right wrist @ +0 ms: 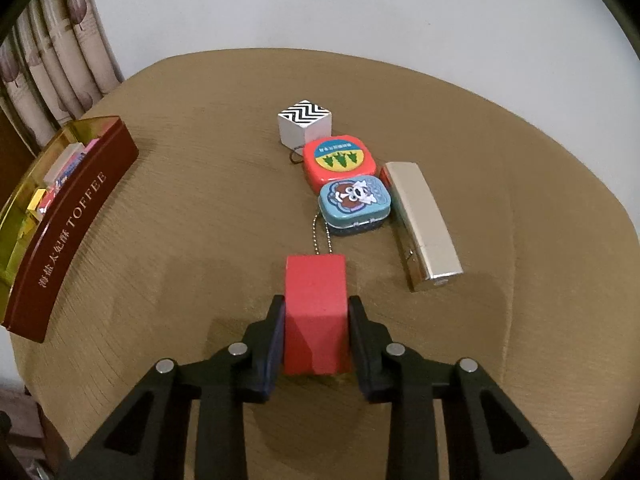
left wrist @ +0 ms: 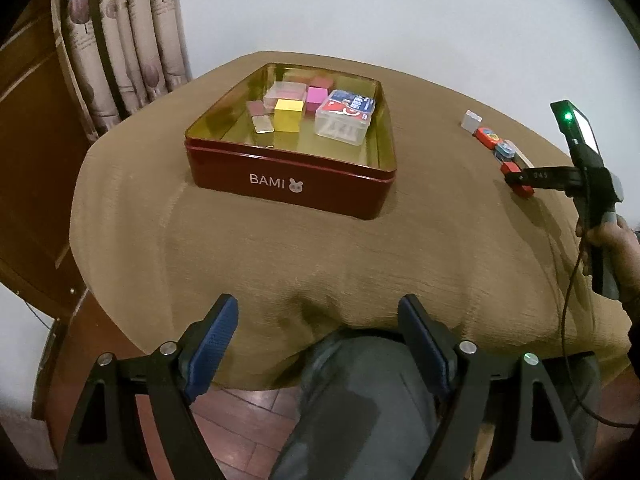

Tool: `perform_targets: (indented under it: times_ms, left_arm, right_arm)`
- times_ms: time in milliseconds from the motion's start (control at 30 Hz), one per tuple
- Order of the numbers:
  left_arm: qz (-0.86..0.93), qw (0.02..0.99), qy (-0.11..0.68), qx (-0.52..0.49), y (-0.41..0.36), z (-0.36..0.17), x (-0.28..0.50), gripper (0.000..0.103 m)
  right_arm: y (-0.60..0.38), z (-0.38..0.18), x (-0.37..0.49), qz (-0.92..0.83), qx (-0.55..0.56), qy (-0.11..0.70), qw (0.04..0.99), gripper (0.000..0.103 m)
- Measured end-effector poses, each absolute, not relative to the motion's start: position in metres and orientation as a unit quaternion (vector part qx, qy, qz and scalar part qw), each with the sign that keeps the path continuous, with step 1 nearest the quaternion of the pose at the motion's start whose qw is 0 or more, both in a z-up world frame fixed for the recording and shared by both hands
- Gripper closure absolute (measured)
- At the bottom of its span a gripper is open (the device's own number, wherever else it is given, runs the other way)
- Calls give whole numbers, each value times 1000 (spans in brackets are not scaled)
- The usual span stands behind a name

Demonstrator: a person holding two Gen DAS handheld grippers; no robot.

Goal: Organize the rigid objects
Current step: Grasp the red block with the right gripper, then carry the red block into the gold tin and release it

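Observation:
My right gripper is shut on a red block low over the brown tablecloth; it also shows in the left wrist view. Beyond it lie a blue tin with a bead chain, a red tin, a white zigzag cube and a long silver box. The dark red BAMI tin holds a yellow block, a pink block, clear boxes and a card case. My left gripper is open and empty at the table's near edge.
The red tin's side stands at the left in the right wrist view. A curtain hangs behind the table at the left, against a white wall. The person's knee is below the left gripper.

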State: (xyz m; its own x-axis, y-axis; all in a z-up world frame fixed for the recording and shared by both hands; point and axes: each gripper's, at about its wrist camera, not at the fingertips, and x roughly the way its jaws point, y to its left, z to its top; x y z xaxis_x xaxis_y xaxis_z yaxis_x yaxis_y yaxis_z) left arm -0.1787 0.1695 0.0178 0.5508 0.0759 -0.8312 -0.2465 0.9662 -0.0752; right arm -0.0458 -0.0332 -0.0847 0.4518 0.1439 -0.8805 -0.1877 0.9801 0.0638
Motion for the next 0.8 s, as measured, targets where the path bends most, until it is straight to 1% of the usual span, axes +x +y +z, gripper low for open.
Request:
perform_targets:
  times_ms: [133,300,433,533,633,800]
  left_arm:
    - [97,874,465,-101,172,19,-179,19]
    - [111,875,456,-116,180,25,-182,17]
    - [116,871,459,-135,189,24,-182,16]
    - [121,866,461,-150,198,23,-182,16]
    - [125,865,458,-165,205,23,-184,16]
    - [125,860,463,-174,211,21,-184,16]
  right_arm:
    - [-34,-79,-51,105,-10,518,849,73]
    - [-28,-39,-71,159,30,503,849,73]
    - [17,7,-79,234,40,483,843,73]
    - [63,30,-79,294,36,479,826,73]
    - [120,32,-79,339,9,487,805,73]
    - [186,4,-72,361,-45,521,772,73]
